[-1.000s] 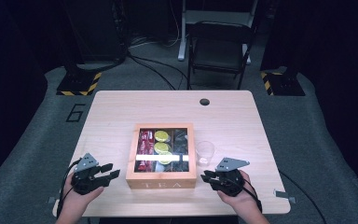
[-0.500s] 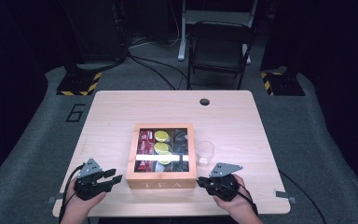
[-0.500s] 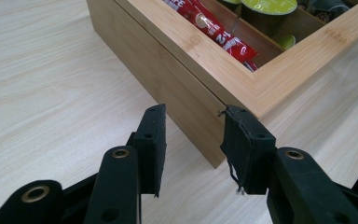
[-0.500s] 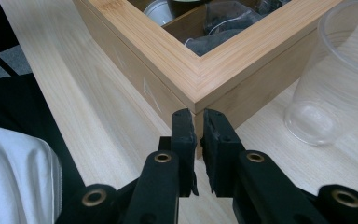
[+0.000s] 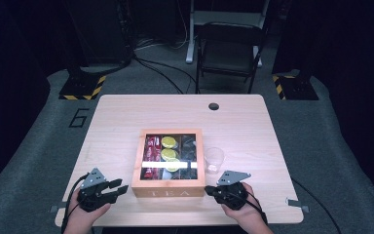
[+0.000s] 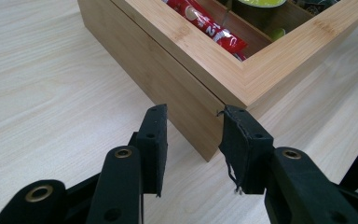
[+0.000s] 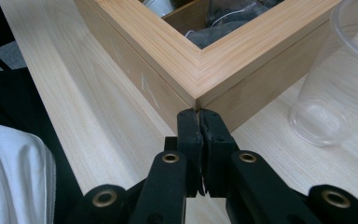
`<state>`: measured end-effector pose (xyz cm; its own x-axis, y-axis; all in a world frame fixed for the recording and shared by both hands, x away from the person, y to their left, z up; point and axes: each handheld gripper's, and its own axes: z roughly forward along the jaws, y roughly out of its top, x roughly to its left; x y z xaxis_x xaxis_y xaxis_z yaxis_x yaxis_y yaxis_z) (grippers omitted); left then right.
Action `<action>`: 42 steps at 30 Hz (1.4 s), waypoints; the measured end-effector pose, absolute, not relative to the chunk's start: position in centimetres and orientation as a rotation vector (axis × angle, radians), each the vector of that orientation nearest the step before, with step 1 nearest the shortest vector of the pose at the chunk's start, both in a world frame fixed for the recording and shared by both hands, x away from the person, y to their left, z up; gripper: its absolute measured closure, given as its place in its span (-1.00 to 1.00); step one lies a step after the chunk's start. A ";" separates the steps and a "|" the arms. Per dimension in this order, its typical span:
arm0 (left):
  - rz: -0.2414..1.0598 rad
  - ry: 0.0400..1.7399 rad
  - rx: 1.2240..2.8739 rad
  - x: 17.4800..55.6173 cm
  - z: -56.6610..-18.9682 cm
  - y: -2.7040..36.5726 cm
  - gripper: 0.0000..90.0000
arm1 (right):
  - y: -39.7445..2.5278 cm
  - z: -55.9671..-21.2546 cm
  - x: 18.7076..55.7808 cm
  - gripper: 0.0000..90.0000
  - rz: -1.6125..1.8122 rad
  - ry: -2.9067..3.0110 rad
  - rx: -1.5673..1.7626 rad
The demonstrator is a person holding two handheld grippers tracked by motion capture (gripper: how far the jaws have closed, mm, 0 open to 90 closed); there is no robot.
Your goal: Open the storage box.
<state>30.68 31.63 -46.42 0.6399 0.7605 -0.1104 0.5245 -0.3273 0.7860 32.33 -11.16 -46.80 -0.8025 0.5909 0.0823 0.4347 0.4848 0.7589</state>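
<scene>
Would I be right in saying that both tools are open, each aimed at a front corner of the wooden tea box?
Not quite: the right tool is shut, jaws pressed together, as the right gripper view shows. The left tool is open, and each does point at a front corner of the tea box.

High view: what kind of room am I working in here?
Probably a recording studio or lab, not a home: dark surroundings, cables across the grey floor, hazard-striped stand bases, and a lone wooden table holding a tea box.
</scene>
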 end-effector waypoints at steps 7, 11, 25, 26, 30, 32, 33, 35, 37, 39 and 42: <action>0.352 1.001 2.007 30.5 -46.6 31.5 0.34 | -11.1 -46.8 32.4 0.94 1.211 2.543 0.885; 0.349 0.992 2.010 30.4 -46.5 31.3 0.34 | -11.1 -46.8 32.5 0.94 1.207 2.549 0.872; 0.329 0.950 2.026 30.2 -46.5 30.6 0.27 | -11.1 -46.3 32.6 0.94 1.250 2.531 0.902; 0.337 0.954 2.019 30.2 -46.6 30.4 0.26 | -11.1 -46.2 32.6 0.94 1.252 2.531 0.902; 0.337 0.939 2.037 30.4 -46.5 29.8 0.23 | -11.0 -46.1 32.6 0.94 1.254 2.530 0.893; 0.334 0.930 2.046 30.5 -46.4 29.5 0.21 | -11.0 -46.0 32.7 0.94 1.256 2.529 0.887; 0.339 0.927 2.051 30.6 -46.4 29.4 0.20 | -11.0 -45.9 32.7 0.94 1.259 2.526 0.892; 0.356 0.920 2.061 30.7 -46.2 29.0 0.19 | -10.9 -45.9 32.8 0.94 1.270 2.518 0.881; 0.365 0.910 2.078 30.9 -46.0 28.8 0.18 | -10.8 -45.8 32.8 0.94 1.273 2.515 0.897; 0.385 0.912 2.080 31.0 -45.9 28.4 0.17 | -10.9 -45.7 32.9 0.94 1.264 2.527 0.881; 0.414 0.914 2.091 31.2 -45.8 28.2 0.08 | -10.8 -45.5 32.9 0.94 1.263 2.523 0.884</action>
